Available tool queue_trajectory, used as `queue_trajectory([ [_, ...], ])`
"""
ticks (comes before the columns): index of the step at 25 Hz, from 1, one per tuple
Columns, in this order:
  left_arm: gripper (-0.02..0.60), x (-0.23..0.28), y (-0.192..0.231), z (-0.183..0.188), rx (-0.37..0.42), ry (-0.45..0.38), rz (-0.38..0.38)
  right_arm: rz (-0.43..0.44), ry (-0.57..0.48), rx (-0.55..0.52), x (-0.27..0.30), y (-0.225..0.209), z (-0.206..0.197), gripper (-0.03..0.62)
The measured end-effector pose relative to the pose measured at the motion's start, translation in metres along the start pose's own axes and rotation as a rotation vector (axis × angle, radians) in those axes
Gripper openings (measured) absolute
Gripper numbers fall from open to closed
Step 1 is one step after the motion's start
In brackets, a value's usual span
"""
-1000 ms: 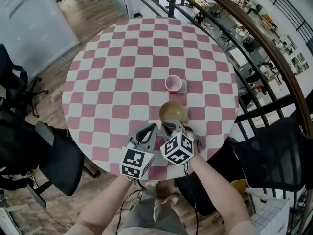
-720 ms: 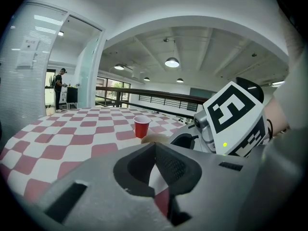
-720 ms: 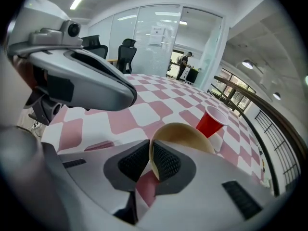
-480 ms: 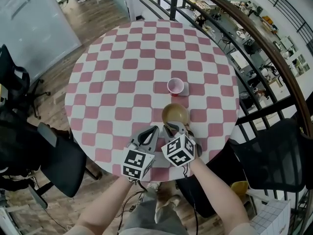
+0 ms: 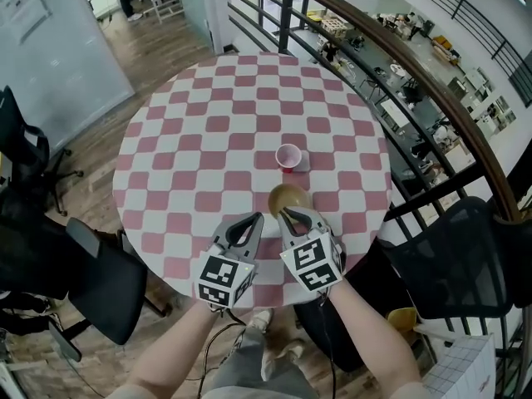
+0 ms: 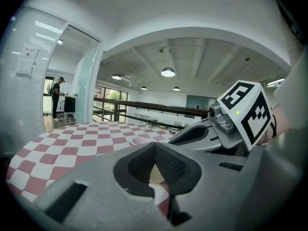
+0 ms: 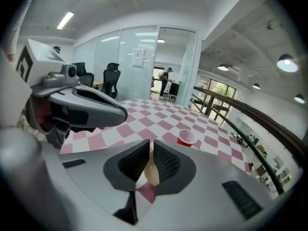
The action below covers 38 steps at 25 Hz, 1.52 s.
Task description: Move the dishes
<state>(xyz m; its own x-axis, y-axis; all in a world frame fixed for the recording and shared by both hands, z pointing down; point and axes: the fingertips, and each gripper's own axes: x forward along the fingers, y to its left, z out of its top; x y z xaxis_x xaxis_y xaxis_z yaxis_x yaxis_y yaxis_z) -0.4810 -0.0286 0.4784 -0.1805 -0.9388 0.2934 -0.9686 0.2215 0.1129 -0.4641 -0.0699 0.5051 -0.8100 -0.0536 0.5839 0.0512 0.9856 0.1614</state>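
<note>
- Head view: the bowl (image 5: 285, 196) sits over the near side of the table (image 5: 208, 140), with the cup (image 5: 288, 157) just beyond it and apart from it.
  - The right gripper (image 5: 293, 215) is clenched on the bowl's near rim. I judge it takes the rim because that is the only part thin enough for narrow jaws to pinch.
  - The bowl tilts away from the person, as a dish gripped by one edge would. It seems raised off the cloth, though this view does not settle that.
  - The left gripper (image 5: 254, 219) hovers just beside the right one, closed and carrying nothing. It probably waits because the bowl needs only one grip.
- Left gripper view: its jaws meet at the tips with nothing between them.
  - It points across the table, not at a dish.
  - A sliver of tan bowl shows beyond and below the tips.
  - The right gripper reaches forward close on its right.
- Right gripper view: the ribbed pads stand almost together, with the thin tan rim caught between them and the bowl hanging beneath.
  - The cup stands ahead to the right, upright and untouched, and is likely the next dish to move.
</note>
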Motion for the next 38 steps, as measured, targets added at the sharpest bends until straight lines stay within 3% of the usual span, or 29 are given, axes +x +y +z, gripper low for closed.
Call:
queue_trajectory([
  [5, 0.014, -0.024, -0.017, 0.05, 0.016, -0.062, -0.022, -0.046, -0.115, 0.092, -0.059, -0.012, 0.041, 0.032],
  [8, 0.012, -0.04, -0.035, 0.083, 0.065, -0.1, -0.051, -0.082, -0.19, 0.108, -0.101, -0.018, 0.065, 0.032],
  [12, 0.014, -0.063, -0.067, 0.125, 0.141, -0.15, -0.093, -0.119, -0.296, 0.129, -0.163, -0.017, 0.094, 0.031],
  [22, 0.014, -0.134, -0.165, 0.212, 0.183, -0.312, -0.227, -0.21, -0.465, 0.138, -0.315, 0.008, 0.13, 0.031],
  [29, 0.014, -0.168, -0.221, 0.23, 0.232, -0.348, -0.289, -0.288, -0.538, 0.162, -0.398, 0.023, 0.127, 0.031],
  [38, 0.014, -0.201, -0.284, 0.211, 0.297, -0.323, -0.368, -0.356, -0.565, 0.212, -0.453, 0.06, 0.091, 0.031],
])
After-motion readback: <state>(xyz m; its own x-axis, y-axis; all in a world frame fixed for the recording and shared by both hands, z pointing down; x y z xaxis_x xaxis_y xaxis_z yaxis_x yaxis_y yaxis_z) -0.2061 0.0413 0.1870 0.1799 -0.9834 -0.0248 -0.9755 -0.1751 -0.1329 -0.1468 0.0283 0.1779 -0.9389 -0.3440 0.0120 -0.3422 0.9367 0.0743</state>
